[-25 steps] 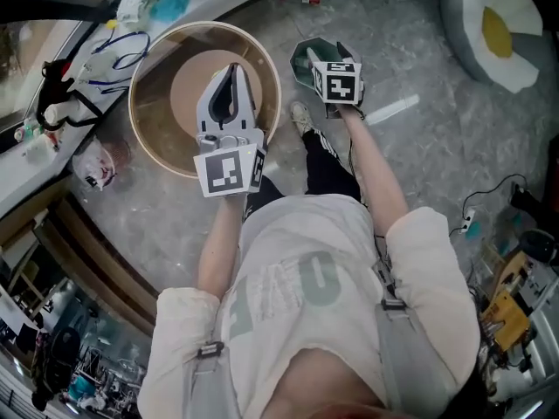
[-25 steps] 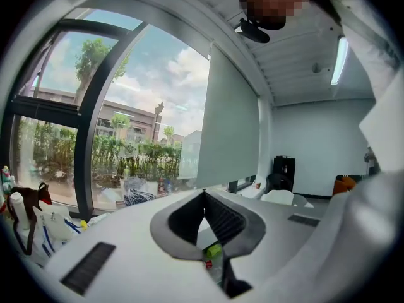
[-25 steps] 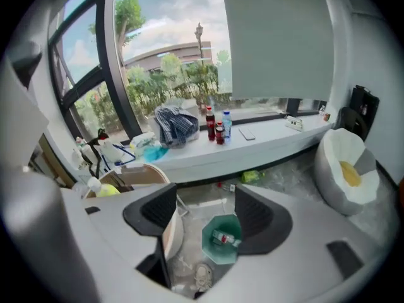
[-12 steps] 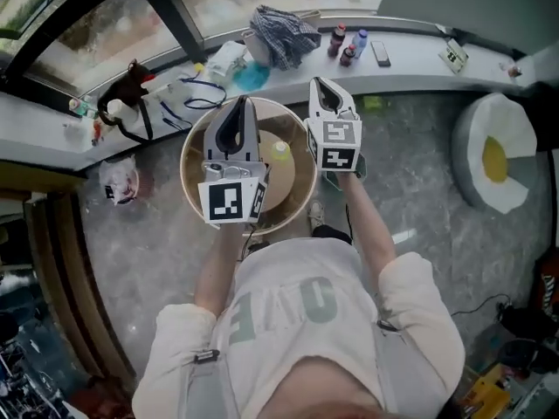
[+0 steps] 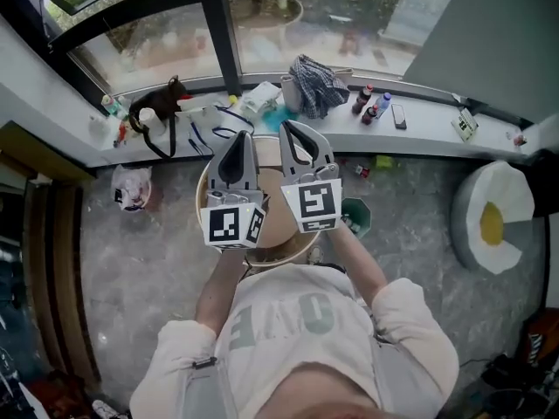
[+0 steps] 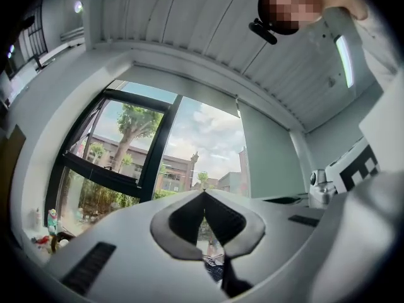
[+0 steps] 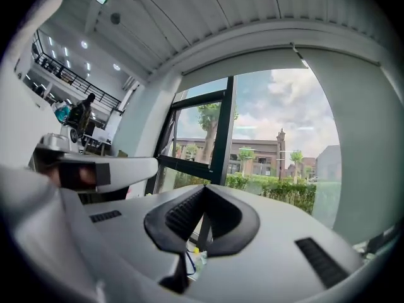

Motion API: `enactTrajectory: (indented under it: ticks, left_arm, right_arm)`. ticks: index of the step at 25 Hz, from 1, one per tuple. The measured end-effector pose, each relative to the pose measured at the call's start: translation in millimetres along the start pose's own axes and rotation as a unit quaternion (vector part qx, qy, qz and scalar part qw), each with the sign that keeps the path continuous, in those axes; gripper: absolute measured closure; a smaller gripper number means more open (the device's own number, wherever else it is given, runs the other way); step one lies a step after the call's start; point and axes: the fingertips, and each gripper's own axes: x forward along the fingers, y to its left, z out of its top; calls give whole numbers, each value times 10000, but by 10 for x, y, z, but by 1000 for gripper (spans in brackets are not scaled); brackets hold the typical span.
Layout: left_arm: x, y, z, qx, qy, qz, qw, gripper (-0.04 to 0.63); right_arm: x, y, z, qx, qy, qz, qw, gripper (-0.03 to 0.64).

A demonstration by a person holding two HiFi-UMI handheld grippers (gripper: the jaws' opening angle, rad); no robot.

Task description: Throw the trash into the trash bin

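Both grippers are held up side by side over the round wooden table point(image 5: 273, 225), pointing toward the window. My left gripper point(image 5: 236, 136) is shut, its tips meeting with nothing between them point(image 6: 203, 193). My right gripper point(image 5: 287, 126) is also shut and empty point(image 7: 205, 187). The small green trash bin point(image 5: 356, 217) stands on the floor just right of the table, below and right of my right gripper. What is inside the bin cannot be made out.
A windowsill point(image 5: 428, 133) carries a checked cloth point(image 5: 316, 81), bottles point(image 5: 368, 103), a phone point(image 5: 398, 116) and a dark toy point(image 5: 162, 100). A plastic bag point(image 5: 131, 188) lies on the floor at left, an egg-shaped cushion point(image 5: 492, 219) at right. Large windows point(image 7: 278, 137) face me.
My right gripper rose from over the green bin to beside the left gripper. Both grippers lifted and swung level toward the window. The head view tilted up.
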Motion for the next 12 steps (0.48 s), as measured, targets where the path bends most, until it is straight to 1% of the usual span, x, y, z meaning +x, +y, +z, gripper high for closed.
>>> enactTrajectory:
  ticks: [2,3,6,8,12]
  left_arm:
    - [8,-9,19,112,-1,35,9999,584]
    - [7,-19,31,107,-31,25,9999,584]
    - [6,-42,64,-128,-138,-88,9998,584]
    - [27,-39,35,-243,-124,-113,9996,584]
    - [25,-71,-33,-213,-44,-145,9997,584]
  right_arm:
    - [-20,16,-35,26,46,20,10000,603]
    - [-37,16,-44,42,53,23,10000,603]
    - [-74,-1,-33,81,33,-8,10000,603]
    - [-82,-50,-23,134,47,-76,9999,603]
    - [-110,-124,-53,300,94,-155,9994,603]
